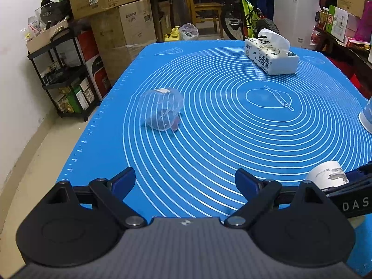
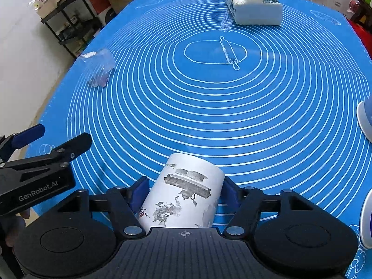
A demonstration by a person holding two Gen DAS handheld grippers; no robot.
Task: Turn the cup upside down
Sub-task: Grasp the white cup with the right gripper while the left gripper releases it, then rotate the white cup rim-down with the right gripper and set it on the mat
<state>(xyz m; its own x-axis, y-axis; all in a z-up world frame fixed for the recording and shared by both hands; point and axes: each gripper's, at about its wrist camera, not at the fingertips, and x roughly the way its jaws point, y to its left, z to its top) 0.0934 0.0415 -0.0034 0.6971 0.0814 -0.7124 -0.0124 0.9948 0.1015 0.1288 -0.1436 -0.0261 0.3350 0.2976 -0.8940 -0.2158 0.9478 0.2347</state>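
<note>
My right fingers [image 2: 183,194] clamp the white cup [image 2: 183,193], tilted above the tabletop [image 2: 209,121] well short of the tissue box [image 2: 252,8], left fingers [image 1: 184,182] apart; smooth walls could slip mid-flip.

Black grippers, blue fingers [image 1: 123,181], "GenRobot.AI" lettering.

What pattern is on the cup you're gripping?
White cup with a grey ink-wash print and small red marks; right wrist view shows it best.
</note>
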